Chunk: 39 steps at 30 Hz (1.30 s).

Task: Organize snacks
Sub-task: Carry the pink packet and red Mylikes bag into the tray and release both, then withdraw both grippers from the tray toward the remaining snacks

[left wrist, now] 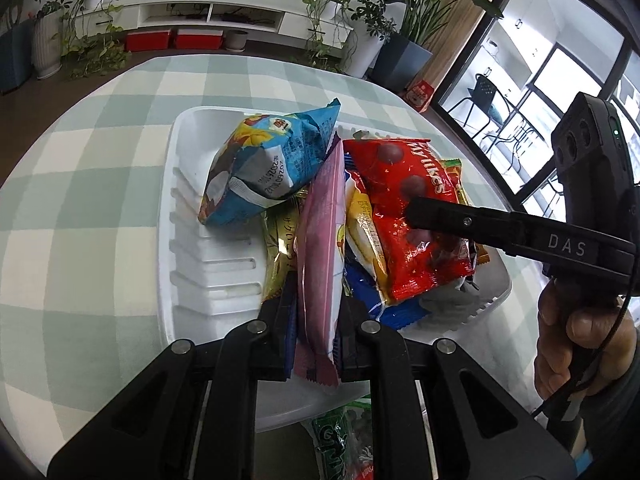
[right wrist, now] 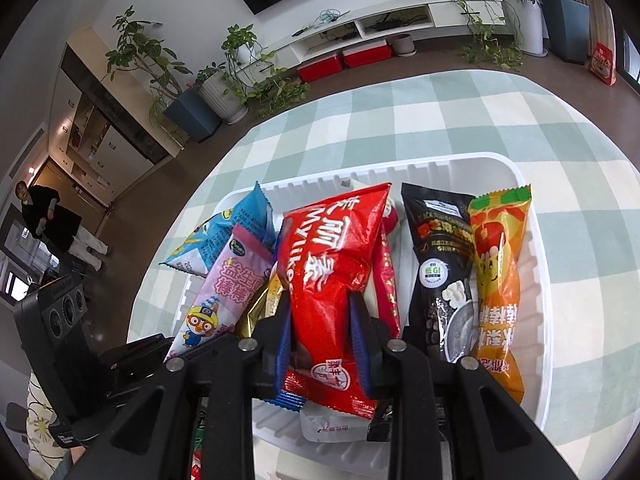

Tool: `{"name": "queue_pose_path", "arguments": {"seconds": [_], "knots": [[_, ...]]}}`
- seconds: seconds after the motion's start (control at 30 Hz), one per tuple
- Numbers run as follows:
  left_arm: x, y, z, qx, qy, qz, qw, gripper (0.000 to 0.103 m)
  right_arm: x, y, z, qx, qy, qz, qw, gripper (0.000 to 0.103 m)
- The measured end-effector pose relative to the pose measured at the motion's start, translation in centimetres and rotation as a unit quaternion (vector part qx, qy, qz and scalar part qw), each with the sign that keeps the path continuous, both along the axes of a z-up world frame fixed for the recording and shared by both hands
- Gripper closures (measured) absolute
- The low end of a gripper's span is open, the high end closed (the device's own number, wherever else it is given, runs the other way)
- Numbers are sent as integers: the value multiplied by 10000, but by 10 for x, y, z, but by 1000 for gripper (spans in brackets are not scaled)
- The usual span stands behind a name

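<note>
Left tongs [left wrist: 318, 316] clench pink packet [left wrist: 320, 248], right tongs [right wrist: 320, 340] red bag [right wrist: 332, 264]; white tray [left wrist: 188, 216] on checked tablecloth [left wrist: 100, 152]; plants [left wrist: 336, 20] behind.

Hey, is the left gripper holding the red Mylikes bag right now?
No, the left gripper is shut on the pink snack packet, while the red Mylikes bag sits between the fingers of the right gripper.

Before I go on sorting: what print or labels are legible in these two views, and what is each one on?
"Mylikes": red bag, held in the right gripper.
"DAS": right gripper's finger.
"GI": round badge on the black packet.
Pink packet in the left gripper: Chinese characters, not transcribed.
Blue bag: date print, too small to trust.
Orange packet: Chinese characters, partly hidden.
</note>
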State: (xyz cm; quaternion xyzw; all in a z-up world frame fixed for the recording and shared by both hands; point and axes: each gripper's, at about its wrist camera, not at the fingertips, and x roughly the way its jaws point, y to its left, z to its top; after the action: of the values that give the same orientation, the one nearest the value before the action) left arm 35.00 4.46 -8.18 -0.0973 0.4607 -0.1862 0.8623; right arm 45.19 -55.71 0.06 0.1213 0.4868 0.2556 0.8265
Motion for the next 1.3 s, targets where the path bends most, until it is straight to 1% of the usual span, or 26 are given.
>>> {"name": "queue_pose_path", "arguments": {"seconds": [0.2,0.27,0.3,0.33,0.37,0.43,0.47,0.53,0.77,0.87,0.93,1.0,1.1,1.17,1.2,1.23,1.3], "knots": [[3,-1,-1,-2,30,24,10000,91,0,-3,-4,36,13,-46,10000,71],[1,-2,1,68,25,52,10000,89,0,-1,-2,-27,26,-29,10000,71],[1,-3,2,106,13,66,9999,87,-1,-1,-1,-27,27,-35,10000,70],[0,-3,4,123,-3,66,9999,81,-1,-2,0,-11,24,-50,10000,67],[-1,-5,6,155,-43,66,9998,74,-2,-2,1,2,16,-74,10000,67],[-3,-6,10,189,-119,86,9997,16,-3,-4,2,10,-8,-94,10000,65],[-5,-6,12,135,-190,58,9997,15,-4,-4,2,-2,-34,-96,9999,64],[-5,-6,13,117,-188,25,9998,15,-5,-5,4,-29,-77,-84,9999,61],[-11,-4,16,86,-272,46,9996,15,-10,-5,13,-103,-231,-37,9997,60],[-18,-2,23,73,-356,69,9993,15,-14,-8,21,-112,-356,-39,9993,53],[-23,0,28,39,-411,85,9991,15,-18,-12,28,-79,-460,-84,9989,44],[-30,0,32,1,-450,94,9989,12,-22,-17,34,-24,-535,-174,9984,39],[-41,-2,38,-33,-514,51,9987,12,-31,-25,44,49,-627,-292,9976,31],[-53,-1,46,-75,-593,75,9982,8,-38,-31,51,153,-626,-311,9974,27],[-60,1,51,-108,-660,101,9977,3,-43,-36,55,198,-636,-340,9972,24],[-70,3,56,-119,-752,139,9970,1,-49,-41,59,236,-650,-395,9968,22],[-89,8,66,-104,-918,207,9955,1,-63,-53,68,401,-688,-457,9958,20]]}}
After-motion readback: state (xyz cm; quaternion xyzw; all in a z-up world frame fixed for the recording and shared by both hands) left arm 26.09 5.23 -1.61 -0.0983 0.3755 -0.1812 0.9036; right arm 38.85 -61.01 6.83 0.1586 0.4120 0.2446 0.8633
